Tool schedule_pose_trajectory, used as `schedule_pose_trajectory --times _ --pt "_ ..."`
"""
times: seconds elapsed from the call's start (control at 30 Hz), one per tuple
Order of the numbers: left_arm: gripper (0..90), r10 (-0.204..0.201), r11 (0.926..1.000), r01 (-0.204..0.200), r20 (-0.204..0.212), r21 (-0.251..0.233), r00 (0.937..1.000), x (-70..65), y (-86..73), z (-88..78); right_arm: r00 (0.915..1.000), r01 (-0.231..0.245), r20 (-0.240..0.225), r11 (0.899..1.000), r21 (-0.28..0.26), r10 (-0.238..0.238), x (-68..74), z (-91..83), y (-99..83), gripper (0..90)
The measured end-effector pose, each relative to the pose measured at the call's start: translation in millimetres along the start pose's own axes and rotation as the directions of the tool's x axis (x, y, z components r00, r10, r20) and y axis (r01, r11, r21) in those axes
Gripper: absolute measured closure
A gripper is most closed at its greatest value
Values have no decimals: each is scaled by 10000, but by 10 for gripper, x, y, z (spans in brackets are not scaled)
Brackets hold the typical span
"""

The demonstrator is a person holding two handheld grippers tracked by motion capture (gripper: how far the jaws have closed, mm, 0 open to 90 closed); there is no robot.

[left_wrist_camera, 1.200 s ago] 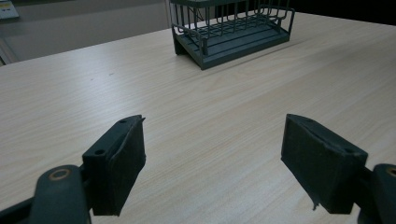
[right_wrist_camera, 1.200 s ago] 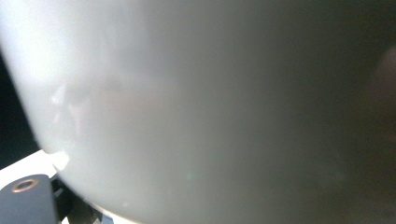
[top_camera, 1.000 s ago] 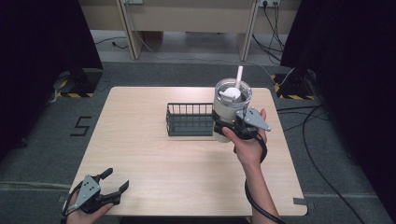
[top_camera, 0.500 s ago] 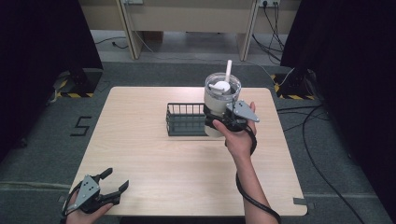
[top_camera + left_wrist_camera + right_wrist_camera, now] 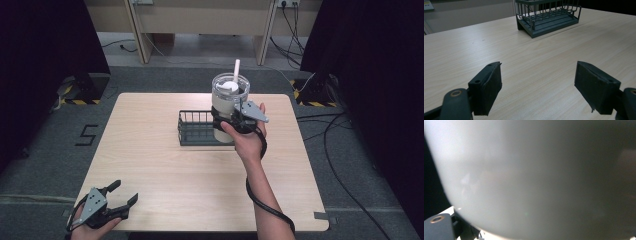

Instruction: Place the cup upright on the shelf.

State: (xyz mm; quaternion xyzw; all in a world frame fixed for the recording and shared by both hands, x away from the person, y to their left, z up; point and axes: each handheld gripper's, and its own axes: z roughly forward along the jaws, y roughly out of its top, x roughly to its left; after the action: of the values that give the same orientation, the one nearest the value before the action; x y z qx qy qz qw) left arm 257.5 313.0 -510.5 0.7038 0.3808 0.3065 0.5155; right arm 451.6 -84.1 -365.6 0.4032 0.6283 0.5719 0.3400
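- A grey carpeted room with dark curtains at both sides; on the floor left of the table a marking reads like "5" [image 5: 87, 135].
- The light wooden table [image 5: 150, 165] stands in the middle, with black-and-yellow hazard tape [image 5: 75, 101] on the floor near its far corners.
- A dark wire basket [image 5: 195, 129] sits on the table's far half, a little right of centre; in the left gripper view it stands at the top [image 5: 549, 17], empty as far as can be seen.
- A pale tumbler [image 5: 229, 102] with a clear lid and a white straw [image 5: 236, 70] is held upright at the basket's right end; whether its base is inside the basket or just beside it cannot be told. No brand or label is readable on it.
- The right gripper [image 5: 231, 121] is closed around the tumbler's lower body; in the right gripper view the tumbler's wall [image 5: 536, 177] is a close blur.
- The left gripper [image 5: 112, 197] rests at the near left corner, its jaws wide apart and holding nothing, well away from the basket.
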Motion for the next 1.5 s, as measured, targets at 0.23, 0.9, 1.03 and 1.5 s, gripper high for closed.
schedule_pose_trajectory --times 0.23,0.9,1.03,1.5 --pt "210 -9 10000 9 9 -25 10000 0 2 -1 10000 4 -70 10000 34 -4 48 133 45 99" --pt "212 -80 10000 80 17 -14 10000 7 -5 5 9999 107 -28 9992 374 -106 78 572 88 98" --pt "212 -68 10000 68 31 0 10000 6 -8 10 10000 13 -37 9991 417 -11 80 639 85 98" --pt "213 -84 10000 84 82 19 9999 6 -13 11 10000 -92 -11 9971 754 93 96 932 -26 93"
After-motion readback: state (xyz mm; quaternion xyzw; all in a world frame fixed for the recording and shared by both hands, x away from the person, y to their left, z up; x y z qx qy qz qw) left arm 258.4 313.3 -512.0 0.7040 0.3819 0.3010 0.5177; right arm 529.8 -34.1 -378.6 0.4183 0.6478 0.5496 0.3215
